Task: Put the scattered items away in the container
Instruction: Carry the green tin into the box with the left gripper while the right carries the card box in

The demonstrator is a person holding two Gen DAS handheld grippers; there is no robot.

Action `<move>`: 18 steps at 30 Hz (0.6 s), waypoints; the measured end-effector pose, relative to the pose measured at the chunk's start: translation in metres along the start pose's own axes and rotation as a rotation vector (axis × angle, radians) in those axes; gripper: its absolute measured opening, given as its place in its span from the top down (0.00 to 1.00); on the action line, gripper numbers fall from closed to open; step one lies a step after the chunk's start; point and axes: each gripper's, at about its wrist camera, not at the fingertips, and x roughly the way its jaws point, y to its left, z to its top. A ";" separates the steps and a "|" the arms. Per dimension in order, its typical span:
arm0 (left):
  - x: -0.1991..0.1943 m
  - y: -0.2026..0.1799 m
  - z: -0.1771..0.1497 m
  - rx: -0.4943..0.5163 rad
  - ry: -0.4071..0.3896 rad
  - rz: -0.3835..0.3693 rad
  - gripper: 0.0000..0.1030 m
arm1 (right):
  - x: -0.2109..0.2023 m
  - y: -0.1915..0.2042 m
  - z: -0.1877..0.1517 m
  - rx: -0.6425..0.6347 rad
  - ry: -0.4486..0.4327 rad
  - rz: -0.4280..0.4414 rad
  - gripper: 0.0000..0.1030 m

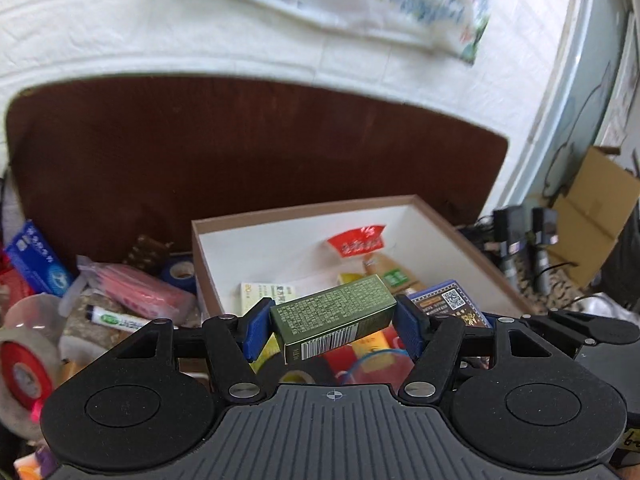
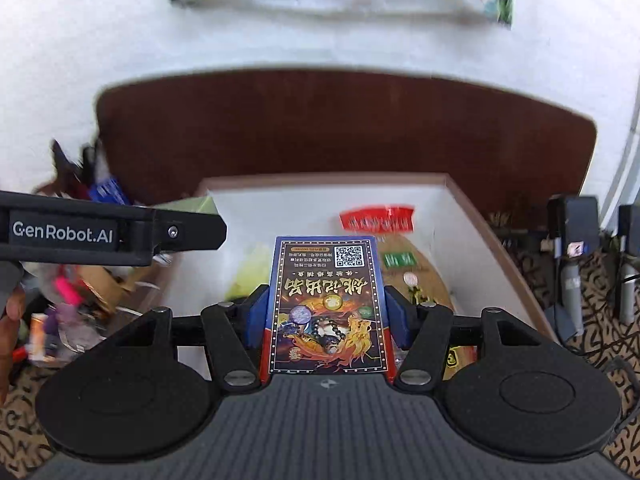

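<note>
Carrying one item in each hand, the person has both loads poised at the shallow white cardboard box with a brown rim (image 1: 472, 240), which I'll take as the landmark. The left gripper (image 1: 334, 326) has its jaws closed on the ends of a small olive-green carton with a barcode (image 1: 334, 316), held tilted above the near left part of the box. The right gripper (image 2: 324, 316) has its jaws pinched on the long sides of a dark blue printed card pack with a QR code (image 2: 326, 304), hanging over the near middle of the box.

Inside the box already lie a red-topped snack packet (image 1: 356, 242) towards the far side, with a tan packet bearing a green label (image 2: 400, 268) just nearer than it. Left of the box, on the brown worktop (image 1: 240, 140), clutter remains: a pink plastic-wrapped bundle (image 1: 140, 288), a blue roll of tape (image 1: 180, 274) and a blue-and-white flat carton (image 1: 34, 258).

I'd judge this the placing step. Next, each gripper should drop lower into the box and open its jaws, one after the other so the two loads don't collide, then turn to the heap on the left.
</note>
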 end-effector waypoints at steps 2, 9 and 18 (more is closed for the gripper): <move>0.017 0.004 0.002 -0.014 0.022 0.006 0.36 | 0.020 -0.004 0.003 -0.006 0.036 -0.003 0.38; 0.055 0.021 0.011 -0.030 0.034 0.058 0.19 | 0.074 -0.005 0.021 -0.027 0.100 0.001 0.37; 0.048 0.011 0.003 0.083 -0.034 0.070 0.00 | 0.085 0.012 0.018 -0.165 0.086 -0.045 0.05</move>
